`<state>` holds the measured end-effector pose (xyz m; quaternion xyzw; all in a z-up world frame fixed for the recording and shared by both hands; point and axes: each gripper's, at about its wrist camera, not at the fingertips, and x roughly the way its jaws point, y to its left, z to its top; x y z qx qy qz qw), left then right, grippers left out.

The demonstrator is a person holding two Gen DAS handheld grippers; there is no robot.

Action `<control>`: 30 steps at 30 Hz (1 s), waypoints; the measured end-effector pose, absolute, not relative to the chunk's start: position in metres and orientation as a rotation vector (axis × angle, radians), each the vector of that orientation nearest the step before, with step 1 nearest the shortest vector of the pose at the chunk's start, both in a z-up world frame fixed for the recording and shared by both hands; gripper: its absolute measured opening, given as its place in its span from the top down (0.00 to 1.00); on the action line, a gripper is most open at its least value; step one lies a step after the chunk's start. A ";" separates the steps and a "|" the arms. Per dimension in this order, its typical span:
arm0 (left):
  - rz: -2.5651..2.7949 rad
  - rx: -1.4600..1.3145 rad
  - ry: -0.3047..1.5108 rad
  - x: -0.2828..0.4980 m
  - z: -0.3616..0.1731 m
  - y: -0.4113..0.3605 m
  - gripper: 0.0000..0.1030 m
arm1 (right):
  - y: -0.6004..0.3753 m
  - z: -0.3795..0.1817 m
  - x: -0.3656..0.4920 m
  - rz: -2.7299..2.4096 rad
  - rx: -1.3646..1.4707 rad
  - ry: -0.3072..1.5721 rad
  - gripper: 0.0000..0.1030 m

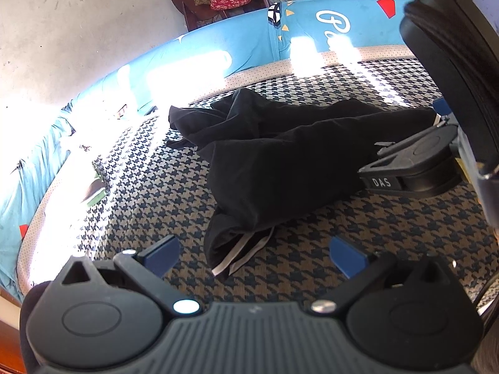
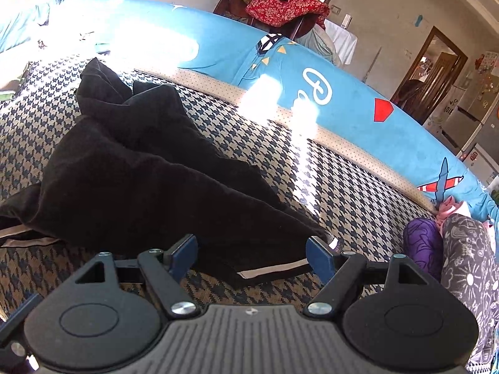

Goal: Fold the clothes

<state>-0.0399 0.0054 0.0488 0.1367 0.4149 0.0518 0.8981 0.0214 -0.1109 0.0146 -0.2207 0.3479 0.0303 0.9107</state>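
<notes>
Right gripper (image 2: 252,257): jaws stood spread wide, blue pads either side of a striped hem of the black garment (image 2: 149,174); the cloth lay between the pads, and neither visibly pressed on it.
Left gripper (image 1: 255,257): jaws spread wide too, nothing between them but the other striped end of the garment just ahead (not touching either pad).
Black garment: lay loosely bunched and creased on the houndstooth cover (image 1: 389,224), its white-striped edges toward the two grippers.
Right gripper from the left view: came in from the right edge, its body against the garment's side.
Surroundings: a blue printed sheet (image 2: 343,93) ran along the far edge of the cover; patterned clothes (image 2: 467,258) lay near the right gripper's side.
</notes>
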 end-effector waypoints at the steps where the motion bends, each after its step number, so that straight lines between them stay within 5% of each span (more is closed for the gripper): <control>1: 0.108 0.283 0.860 -0.040 0.049 0.005 0.00 | -0.111 0.014 0.022 0.061 -0.460 0.719 0.25; 30: 0.089 0.307 0.836 -0.047 0.048 -0.001 0.00 | -0.106 0.015 0.012 0.070 -0.526 0.666 0.22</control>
